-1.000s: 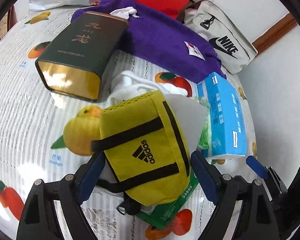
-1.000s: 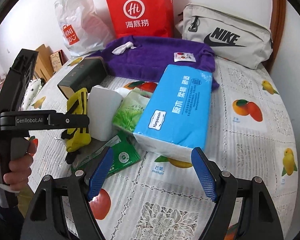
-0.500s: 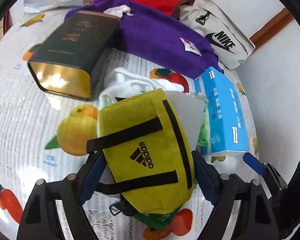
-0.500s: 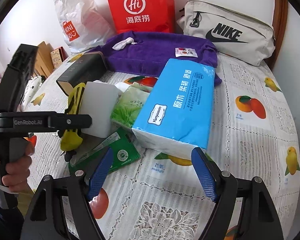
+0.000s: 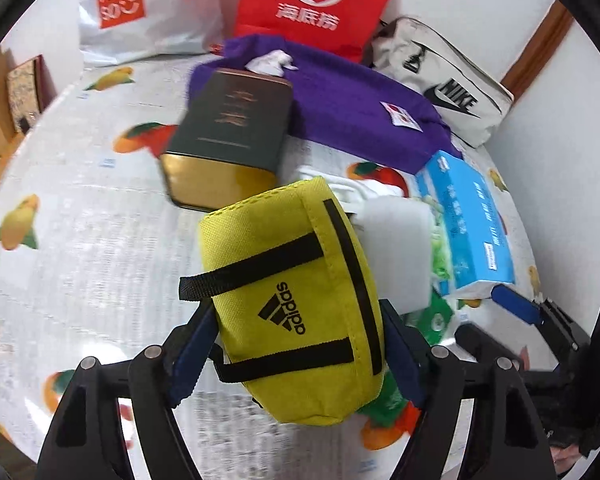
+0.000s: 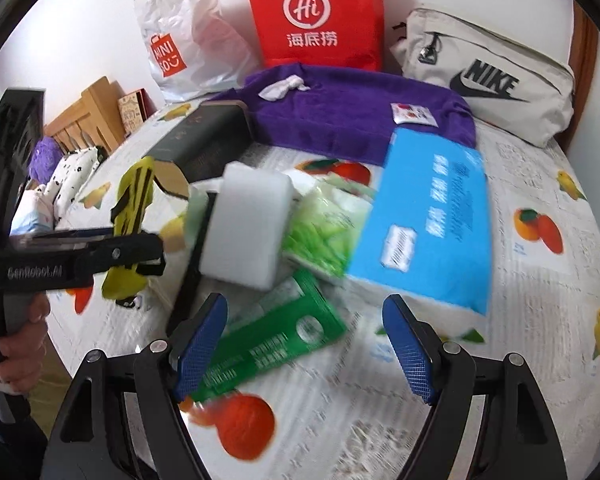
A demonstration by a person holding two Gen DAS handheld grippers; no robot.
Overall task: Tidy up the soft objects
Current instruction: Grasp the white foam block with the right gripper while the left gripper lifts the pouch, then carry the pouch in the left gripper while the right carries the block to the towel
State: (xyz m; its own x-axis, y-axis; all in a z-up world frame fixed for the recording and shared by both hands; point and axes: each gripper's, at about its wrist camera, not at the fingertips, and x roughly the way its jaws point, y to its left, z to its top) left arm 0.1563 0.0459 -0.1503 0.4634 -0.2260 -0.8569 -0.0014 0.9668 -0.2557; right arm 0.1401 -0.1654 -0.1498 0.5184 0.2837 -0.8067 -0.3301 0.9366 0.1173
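L gripper (image 5: 296, 344) jaws clamp yellow pouch (image 5: 296, 280) | R gripper (image 6: 306, 344) jaws wide | sponge (image 6: 248, 228), blue tissue pack (image 6: 428, 236) crowd alongside

The yellow Adidas pouch (image 5: 300, 300), black-strapped and plump, sat tilted at centre, its logo sideways. A white foam block (image 5: 396, 248) touched it at three o'clock; beyond lay a blue tissue pack (image 5: 468, 224). The purple towel (image 5: 340, 112) stretched at twelve o'clock.

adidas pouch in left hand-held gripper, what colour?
Yellow with black straps and logo, clearest in the left wrist view: adidas pouch, left hand-held gripper.
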